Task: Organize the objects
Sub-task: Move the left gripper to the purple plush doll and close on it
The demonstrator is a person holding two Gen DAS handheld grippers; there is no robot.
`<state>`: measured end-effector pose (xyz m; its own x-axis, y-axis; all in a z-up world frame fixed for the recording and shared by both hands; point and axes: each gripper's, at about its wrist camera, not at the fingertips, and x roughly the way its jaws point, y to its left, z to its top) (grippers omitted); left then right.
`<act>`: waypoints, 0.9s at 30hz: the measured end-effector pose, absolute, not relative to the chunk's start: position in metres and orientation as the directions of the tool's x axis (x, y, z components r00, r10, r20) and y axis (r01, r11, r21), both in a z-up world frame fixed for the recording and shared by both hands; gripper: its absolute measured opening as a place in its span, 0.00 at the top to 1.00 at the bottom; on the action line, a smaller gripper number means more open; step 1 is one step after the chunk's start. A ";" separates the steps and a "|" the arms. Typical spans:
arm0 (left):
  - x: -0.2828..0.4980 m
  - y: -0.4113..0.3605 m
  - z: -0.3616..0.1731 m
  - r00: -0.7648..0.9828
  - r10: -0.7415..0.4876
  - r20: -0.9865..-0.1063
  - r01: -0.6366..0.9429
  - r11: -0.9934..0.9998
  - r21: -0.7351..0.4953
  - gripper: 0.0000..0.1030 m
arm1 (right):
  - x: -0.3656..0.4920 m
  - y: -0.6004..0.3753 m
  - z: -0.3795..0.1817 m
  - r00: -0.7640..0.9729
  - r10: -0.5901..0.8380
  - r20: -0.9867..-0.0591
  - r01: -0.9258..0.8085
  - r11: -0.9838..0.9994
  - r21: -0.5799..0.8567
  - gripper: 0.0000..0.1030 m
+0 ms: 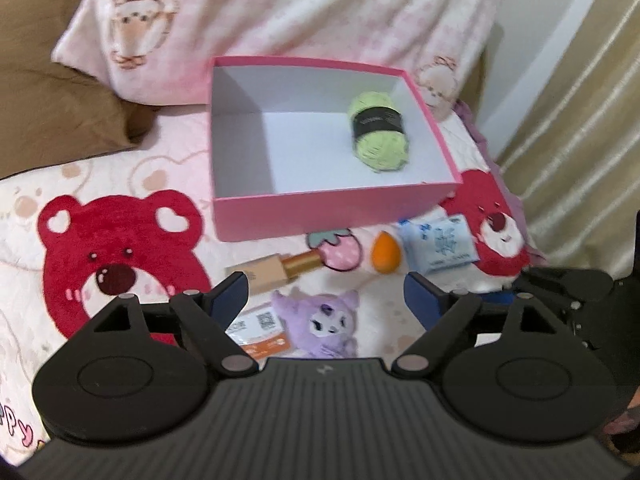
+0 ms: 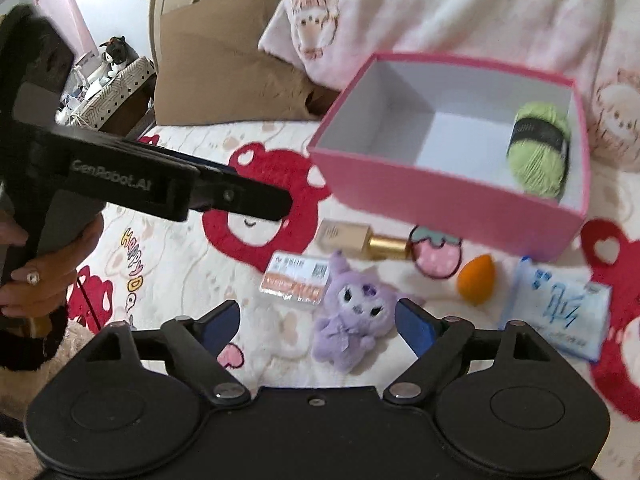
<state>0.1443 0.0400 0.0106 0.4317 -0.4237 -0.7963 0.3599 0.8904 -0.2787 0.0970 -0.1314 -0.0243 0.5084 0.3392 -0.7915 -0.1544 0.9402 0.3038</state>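
A pink box (image 1: 332,216) (image 2: 440,200) stands open on the bed with a green yarn ball (image 1: 378,132) (image 2: 538,152) lying inside at its right. In front of it lie a beige and gold bottle (image 1: 276,270) (image 2: 360,238), an orange sponge (image 1: 386,256) (image 2: 476,280), a blue tissue pack (image 1: 440,246) (image 2: 560,304), an orange card packet (image 1: 260,330) (image 2: 296,280) and a purple plush (image 1: 320,320) (image 2: 352,312). My left gripper (image 1: 326,292) hovers open above the plush and packet. My right gripper (image 2: 318,312) is open over the plush, holding nothing.
The bedspread (image 1: 120,264) carries red bear prints. A pink pillow (image 1: 280,8) and a brown pillow (image 1: 60,100) lie behind the box. A curtain (image 1: 580,140) hangs at the right. A person's hand (image 2: 40,280) holds the left gripper's handle; a cluttered side table (image 2: 104,84) stands beyond.
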 end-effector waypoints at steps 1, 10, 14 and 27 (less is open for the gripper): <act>0.142 0.042 0.006 0.431 -0.427 -0.795 0.355 0.890 -0.285 0.16 | 0.098 -0.131 -0.030 0.501 0.351 -0.791 -0.147 0.935 0.322 0.14; 0.120 0.051 -0.051 0.363 -0.468 -0.806 0.323 0.874 -0.362 0.14 | 0.107 -0.124 -0.090 0.430 0.388 -0.815 -0.094 0.917 0.388 0.14; 0.112 0.046 -0.078 0.351 -0.481 -0.803 0.325 0.867 -0.377 0.14 | 0.109 -0.115 -0.111 0.428 0.375 -0.822 -0.101 0.924 0.369 0.14; 0.113 0.038 -0.132 0.423 -0.492 -0.761 0.251 0.871 -0.423 0.39 | 0.097 -0.091 -0.164 0.585 0.212 -0.783 -0.074 0.975 0.208 0.15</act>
<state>0.1129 0.0380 -0.1320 0.4227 -0.4916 -0.7613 0.2510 0.8707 -0.4229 0.0965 -0.0915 -0.1637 0.5851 0.2119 -0.7828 -0.0742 0.9752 0.2085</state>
